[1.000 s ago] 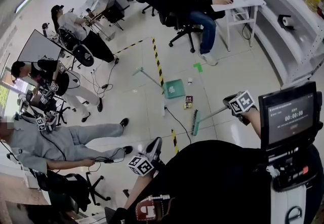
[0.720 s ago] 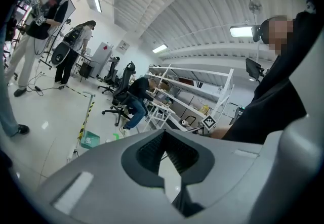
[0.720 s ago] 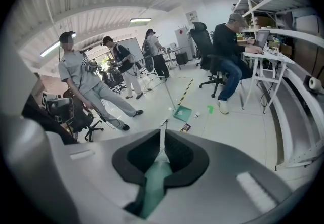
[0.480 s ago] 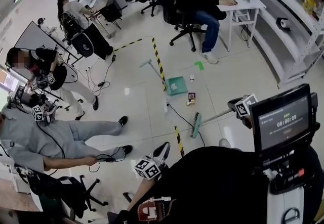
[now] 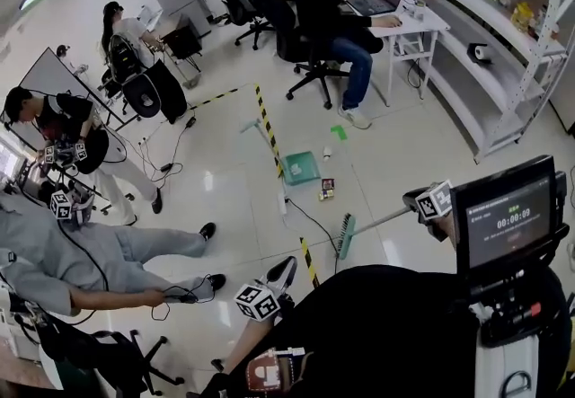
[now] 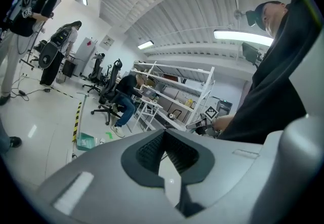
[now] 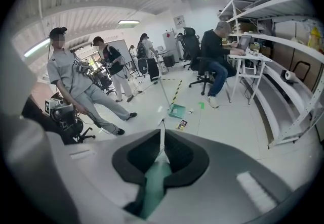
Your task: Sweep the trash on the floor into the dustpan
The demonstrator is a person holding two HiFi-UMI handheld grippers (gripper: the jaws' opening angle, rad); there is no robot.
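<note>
A green dustpan (image 5: 301,167) lies on the pale floor beside a yellow-black tape line, its long handle angled up-left. A small dark packet of trash (image 5: 327,187) lies just in front of it, with a tiny white scrap (image 5: 327,154) beside the pan. My right gripper (image 5: 411,205) is shut on the broom handle (image 7: 153,187), and the green broom head (image 5: 345,236) rests on the floor short of the packet. In the right gripper view the dustpan (image 7: 176,111) and packet (image 7: 181,125) lie ahead. My left gripper (image 5: 280,270) hangs low at my side, jaws shut and holding nothing (image 6: 163,134).
A black cable (image 5: 310,216) and a white strip run across the floor between broom and dustpan. A seated person's legs (image 5: 153,248) stretch out at left. Another person sits on an office chair (image 5: 305,55) at a white desk (image 5: 422,23). Metal shelving (image 5: 512,73) lines the right side.
The head view has shifted, so dustpan and packet sit a little further left in the picture. The broom stays held in my right gripper, its head slightly nearer me.
</note>
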